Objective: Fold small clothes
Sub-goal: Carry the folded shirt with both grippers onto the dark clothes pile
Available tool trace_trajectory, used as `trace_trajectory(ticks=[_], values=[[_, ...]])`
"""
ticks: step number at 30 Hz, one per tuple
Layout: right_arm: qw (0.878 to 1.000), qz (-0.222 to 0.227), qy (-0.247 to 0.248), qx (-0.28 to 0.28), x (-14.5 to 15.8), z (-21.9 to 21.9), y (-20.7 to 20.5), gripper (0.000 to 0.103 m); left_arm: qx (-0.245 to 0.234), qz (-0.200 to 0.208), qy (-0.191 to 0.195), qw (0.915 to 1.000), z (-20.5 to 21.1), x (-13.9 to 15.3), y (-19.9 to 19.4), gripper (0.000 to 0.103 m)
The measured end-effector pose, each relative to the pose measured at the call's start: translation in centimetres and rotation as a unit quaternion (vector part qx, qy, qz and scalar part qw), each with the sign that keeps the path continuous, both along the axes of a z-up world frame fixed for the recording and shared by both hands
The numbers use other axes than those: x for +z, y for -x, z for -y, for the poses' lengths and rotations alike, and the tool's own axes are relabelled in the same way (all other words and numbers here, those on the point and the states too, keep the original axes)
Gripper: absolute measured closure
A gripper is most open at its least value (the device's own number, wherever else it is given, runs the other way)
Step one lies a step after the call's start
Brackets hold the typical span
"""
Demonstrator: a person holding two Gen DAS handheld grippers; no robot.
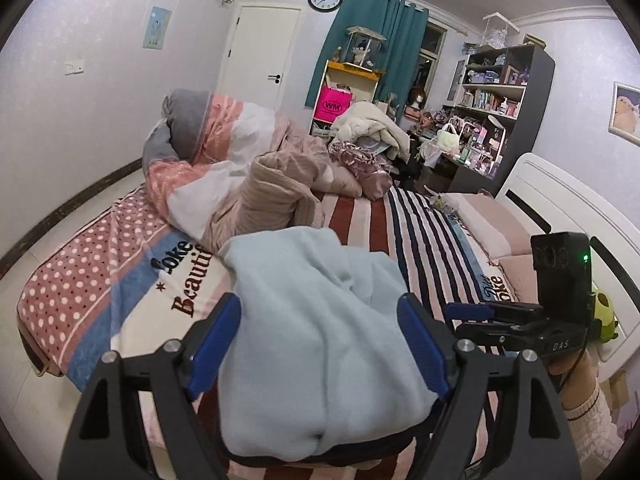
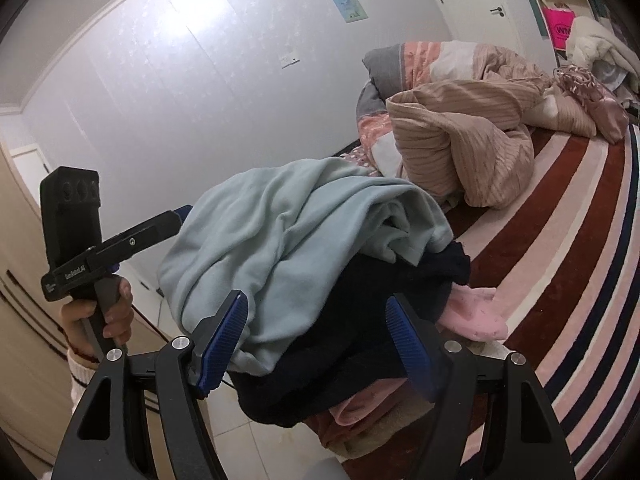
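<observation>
Fleecy pale-blue top (image 1: 320,312) is lying limp and light; both grippers' fingers (image 1: 216,336) are standing wide around it, gripping nothing; pinch a hem.

The left gripper (image 1: 320,344) is seen low in its own view, jaws spread apart. The right gripper (image 2: 316,344) is likewise held wide, and is gripped by a hand (image 1: 568,368) at lower right.
</observation>
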State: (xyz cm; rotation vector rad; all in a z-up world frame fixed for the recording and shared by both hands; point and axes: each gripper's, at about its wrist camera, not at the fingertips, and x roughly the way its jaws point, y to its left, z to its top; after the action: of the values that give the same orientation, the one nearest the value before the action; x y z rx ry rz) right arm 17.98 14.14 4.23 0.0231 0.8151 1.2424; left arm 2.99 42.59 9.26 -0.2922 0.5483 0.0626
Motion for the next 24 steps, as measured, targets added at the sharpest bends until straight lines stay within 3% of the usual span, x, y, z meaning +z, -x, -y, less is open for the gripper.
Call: trace_trajectory(ticks=[2, 4, 6, 10, 14, 24], values=[[1.000, 0.003, -0.003, -0.003, 0.0, 0.4, -0.1, 0.035, -0.015, 0.011, -0.012, 0.9998, 0.4, 0.2, 0.0, 0.017], [1.000, 0.001, -0.005, -0.006, -0.1, 0.9, -0.2, 0.035, 0.015, -0.021, -0.028, 0.9993, 0.1, -0.2, -0.8, 0.015], [1.000, 0.000, -0.006, -0.007, 0.0, 1.3, -0.2, 0.035, 0.029, -0.056, 0.001, 0.9980, -1.0, -1.6, -1.8, 0.015], [1.000, 0.003, -0.006, -0.008, -0.1, 1.8, -0.5, 0.035, -0.001, -0.046, 0.039, 0.9982, -0.9, -2.8, -2.1, 0.015], [1.000, 0.001, -0.009, -0.011, 0.0, 1.9, -0.7, 0.035, -0.021, -0.042, 0.035, 0.9983, 0.4, -2.3, -2.6, 0.018], [1.000, -0.007, 0.008, -0.002, -1.4, 1.2, -0.3, 0.035, -0.017, -0.048, 0.020, 0.9985, 1.7, -2.2, -3.3, 0.020]])
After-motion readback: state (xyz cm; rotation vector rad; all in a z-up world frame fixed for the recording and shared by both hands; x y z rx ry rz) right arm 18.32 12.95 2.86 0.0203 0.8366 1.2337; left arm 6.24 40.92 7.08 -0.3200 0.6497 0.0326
